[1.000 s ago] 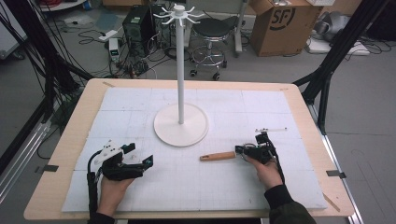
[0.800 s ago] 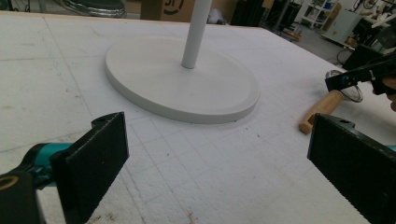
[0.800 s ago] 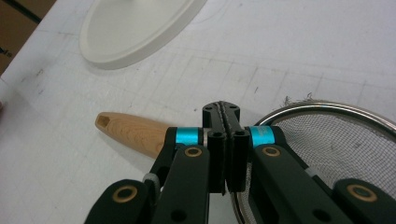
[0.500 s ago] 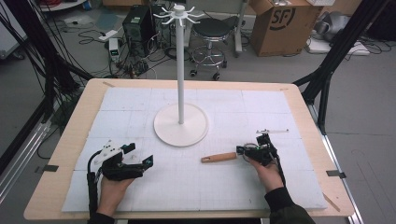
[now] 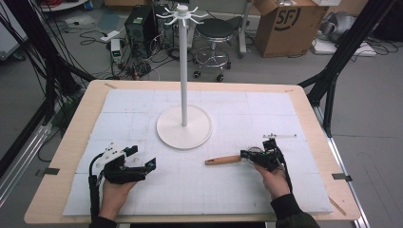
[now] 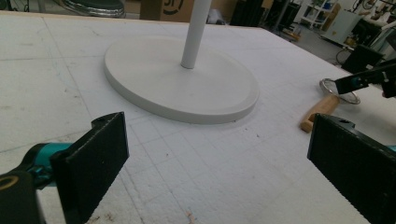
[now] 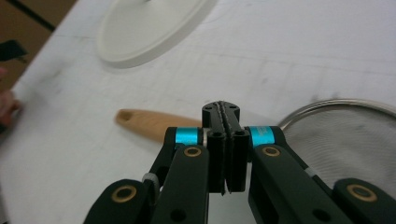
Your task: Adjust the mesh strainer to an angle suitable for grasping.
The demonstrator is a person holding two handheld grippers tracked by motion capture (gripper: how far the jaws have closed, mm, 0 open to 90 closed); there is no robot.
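A: Right gripper (image 5: 248,154), high view: low over the white mat (image 5: 142,118), right of centre, the person's right hand (image 5: 272,172) behind it. Jaws pressed together.

B: Confirmed in the right gripper view (image 7: 224,140). Black pads meet face to face, with a thin edge between them. It sits at the neck of the strainer, where handle meets bowl, so it appears to be pinching the strainer there; the pinched part itself is hidden by the pads.

A: The strainer (image 5: 237,158) lies flat on the mat. Wooden handle (image 5: 222,160) points left, toward the stand's side of the table. Mesh bowl (image 7: 345,140) shows right of the jaws in the right gripper view, metal rim bright.

B: Left gripper (image 5: 142,167), high view: near the mat's front left, resting low, left hand (image 5: 116,192) behind it. In the left gripper view (image 6: 215,163) its jaws stand wide apart, nothing between them, bare mat beneath.

A: White stand (image 5: 184,127): round base on the mat's middle, tall pole upright, hooks at the top. Strainer handle end near the base rim, not touching.

B: Left gripper view agrees: the strainer's handle end and rim (image 6: 340,91) lie right of the base (image 6: 182,79), the far gripper on them.
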